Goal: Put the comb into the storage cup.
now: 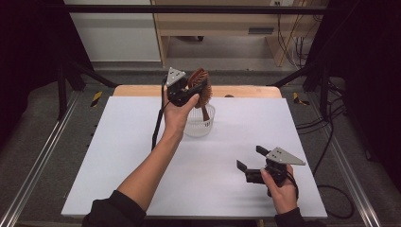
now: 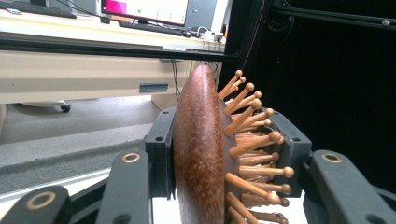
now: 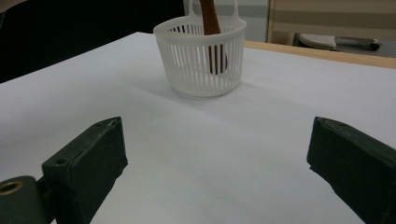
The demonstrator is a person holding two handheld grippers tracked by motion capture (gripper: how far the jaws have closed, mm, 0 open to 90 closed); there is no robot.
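**Wooden brush held over the white basket**

The left gripper [image 1: 188, 90] is raised above the far middle of the table [image 1: 118, 161] and its jaws are clamped on the head of a wooden hairbrush [image 1: 202, 90]. In the left gripper view the brush head [image 2: 201, 154] stands on its edge between the two black jaws — the smooth brown back is against one jaw, and the round-tipped wooden pins [image 2: 254, 158] point toward the other.

The handle of the brush hangs down into a small white slatted basket [image 1: 198, 125]. In the right gripper view the handle end [image 3: 215, 56] is visible inside the basket [image 3: 201, 65], behind the slats.

The right gripper [image 1: 250, 163] rests low near the right front of the table, well apart from the basket — its jaws are spread wide and nothing is between them.
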